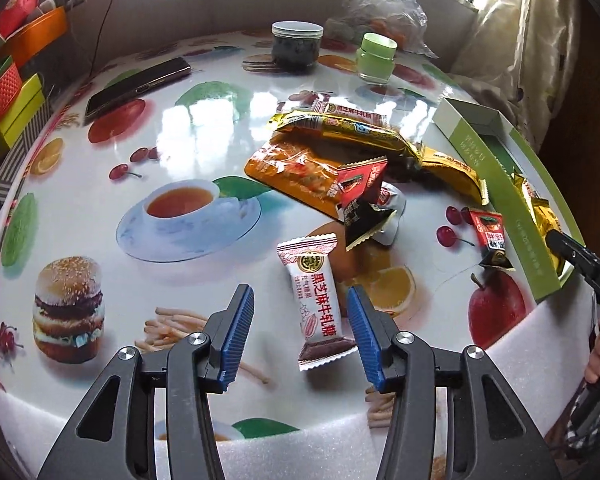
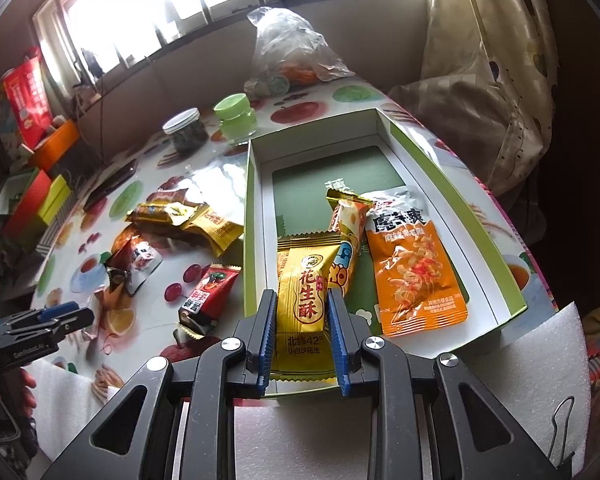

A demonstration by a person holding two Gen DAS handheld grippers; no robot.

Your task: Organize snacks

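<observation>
A: Which step of the sorting is in hand now?

B: Two things at once, I think. The right gripper (image 2: 302, 334) has its jaws closed on the sides of a gold peanut-crisp packet (image 2: 305, 300), and it holds this packet over the near end of the green box (image 2: 496, 216). The box stands at the right edge of the table (image 1: 204, 120). Inside it already lie an orange snack pouch (image 2: 414, 268) and a long yellow stick snack (image 2: 346, 236).

A: And the left gripper (image 1: 301, 320)?

B: Its jaws are about half open, and a white sesame-candy packet (image 1: 315, 304) lies flat on the table between them, near the front edge. The blue pads do not press on it. There is free space on both sides.

A: So what does the next move call for?

B: In my judgement, the right side must open and let the gold packet drop beside the others. The left side must go a little lower, keep the white packet in the middle, and close on its long sides. The wrapper is thin and slippery, so it may slide away on this glossy table.

A: What is left after that?

B: A loose pile of packets (image 1: 352, 152) in the middle of the table, and one red packet (image 1: 490, 236) just beside the box wall.
</observation>
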